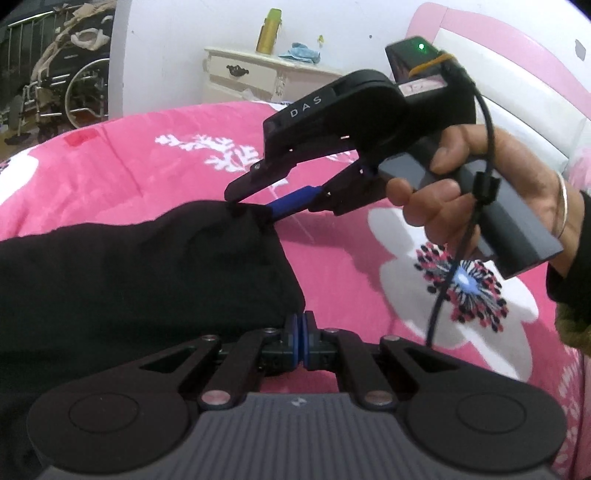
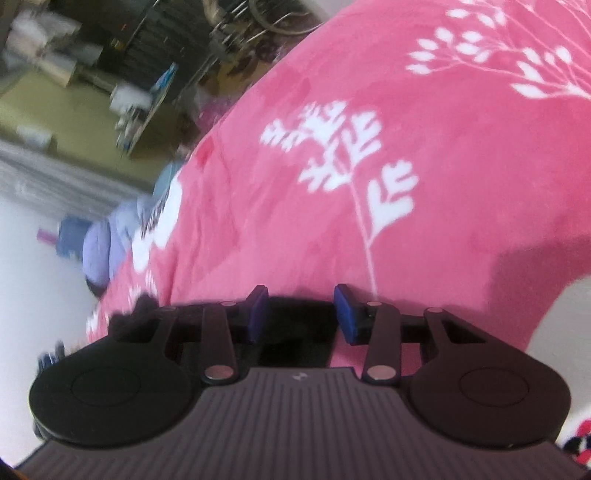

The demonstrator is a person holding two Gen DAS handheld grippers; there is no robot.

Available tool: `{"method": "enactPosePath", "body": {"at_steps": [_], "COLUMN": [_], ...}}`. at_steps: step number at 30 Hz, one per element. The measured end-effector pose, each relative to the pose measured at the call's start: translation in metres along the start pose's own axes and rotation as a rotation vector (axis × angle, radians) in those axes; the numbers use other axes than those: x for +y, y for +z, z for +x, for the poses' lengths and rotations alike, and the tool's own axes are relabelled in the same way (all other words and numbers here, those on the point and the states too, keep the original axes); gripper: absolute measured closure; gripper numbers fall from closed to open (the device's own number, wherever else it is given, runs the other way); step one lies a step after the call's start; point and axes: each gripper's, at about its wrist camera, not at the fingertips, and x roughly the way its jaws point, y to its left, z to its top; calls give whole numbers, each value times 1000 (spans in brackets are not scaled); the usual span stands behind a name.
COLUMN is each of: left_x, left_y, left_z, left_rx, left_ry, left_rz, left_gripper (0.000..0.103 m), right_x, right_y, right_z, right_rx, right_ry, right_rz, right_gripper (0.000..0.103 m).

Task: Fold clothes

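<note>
A black garment (image 1: 140, 273) lies on the pink flowered bedspread (image 1: 340, 258), filling the left of the left wrist view. My left gripper (image 1: 300, 320) is shut on the garment's near right edge. My right gripper (image 1: 255, 206) shows in the left wrist view at the garment's far right corner, its jaws around the cloth edge. In the right wrist view that gripper (image 2: 300, 308) stands open, its blue pads (image 2: 345, 314) apart, with black cloth (image 2: 295, 332) lying between and under them.
A cream nightstand (image 1: 251, 74) with a yellow-green bottle (image 1: 269, 31) stands behind the bed. A pink and white headboard (image 1: 517, 74) is at the right. A wheelchair (image 1: 70, 88) is at the far left. Clutter lies on the floor (image 2: 92, 92) beyond the bed's edge.
</note>
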Motion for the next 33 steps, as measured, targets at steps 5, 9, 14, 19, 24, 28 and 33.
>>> {"method": "enactPosePath", "body": {"at_steps": [5,9,14,19,24,28,33], "left_x": [-1,-3,3,11,10,11,2], "left_y": [-7,-6,11,37,41,37,32], "left_z": [6,5,10,19,43,53,36], "left_rx": [3,-17,-70,-130,-87,-81,-102], "left_ry": [9,12,18,12,23,17,-27], "left_rz": [14,-19,-91,-183,-196,-224,-205], "left_gripper": [100,100,100,100,100,97,56], "right_x": [8,14,40,56,52,37,21], "right_y": [-5,-7,-1,23,40,42,47], "right_z": [5,6,6,-2,4,27,33], "right_rx": [23,-25,-123,-218,-242,-217,-235], "right_ry": [-39,-57,-122,-165,-226,-274,-233], "right_rz": [-92,-157,-317,-389,-401,-395,-336], "right_gripper": [86,100,101,101,101,101,98]}}
